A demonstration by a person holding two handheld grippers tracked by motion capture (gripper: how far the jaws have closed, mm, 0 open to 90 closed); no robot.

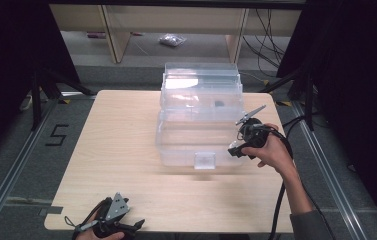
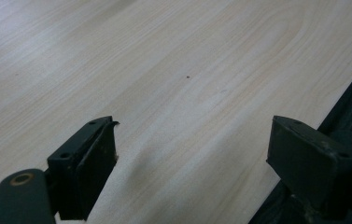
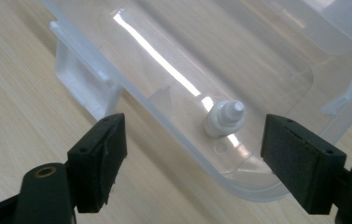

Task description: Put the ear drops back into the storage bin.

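With its jaws spread wide and nothing between them, the right gripper (image 3: 192, 154) hovers just above the near right corner of the clear plastic storage box (image 1: 199, 117), touching nothing that I can see. Through the right gripper view, a small white knob (image 3: 225, 119) sits on the transparent wall of that corner, between the two jaws but beyond their reach. The box stands at the middle of the tabletop (image 1: 116, 145), lid raised at the back, a white latch (image 1: 205, 160) on its front wall. Such a box is probably light, stiff yet slightly flexing, and slick; thin walls could crack under a hard pinch, so the rim or the latch tab looks like the safest hold. Well apart from the box, at the tabletop's near left edge, the left gripper (image 1: 121, 227) rests with jaws equally wide open, holding nothing, bare wood between them.
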